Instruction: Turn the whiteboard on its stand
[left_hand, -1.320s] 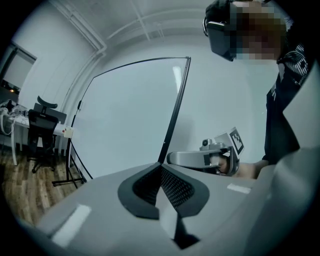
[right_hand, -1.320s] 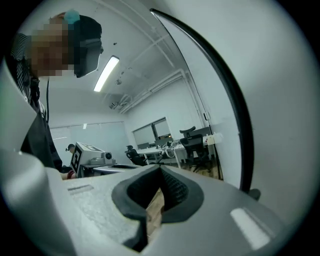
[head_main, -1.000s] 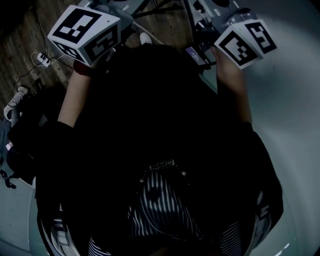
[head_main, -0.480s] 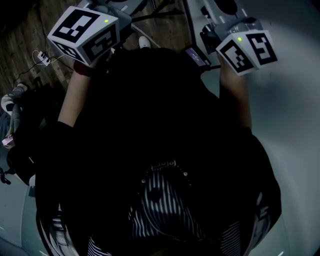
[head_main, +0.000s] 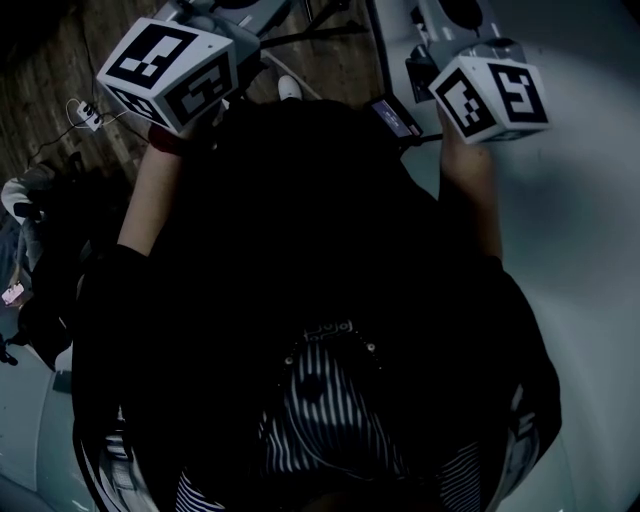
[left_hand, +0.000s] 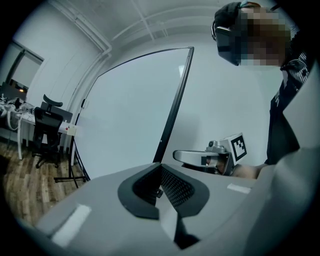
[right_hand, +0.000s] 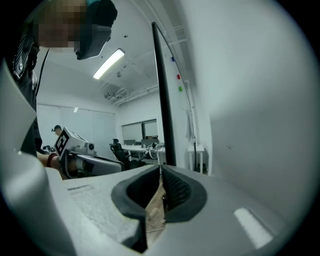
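Observation:
The whiteboard (left_hand: 130, 115) is a large white panel in a thin black frame (left_hand: 175, 105), standing on a stand. In the left gripper view the frame's edge runs down into my left gripper (left_hand: 161, 172), whose jaws are shut on it. In the right gripper view the same board (right_hand: 240, 100) fills the right side, and its frame (right_hand: 162, 100) is seen edge-on. That frame drops between the jaws of my right gripper (right_hand: 161, 175), which pinch it. The head view shows only the two marker cubes, left (head_main: 170, 70) and right (head_main: 495, 95), over the person's dark clothing.
A black office chair (left_hand: 45, 127) and a desk stand at the left on a wooden floor, near the stand's legs (left_hand: 70, 177). More desks and chairs (right_hand: 135, 150) lie beyond the board. A power strip with cable (head_main: 85, 112) lies on the floor.
The whiteboard has swung round. In the right gripper view its frame went from a slanted curve to an upright edge-on line. The right marker cube shifted slightly; both grippers still hold the frame.

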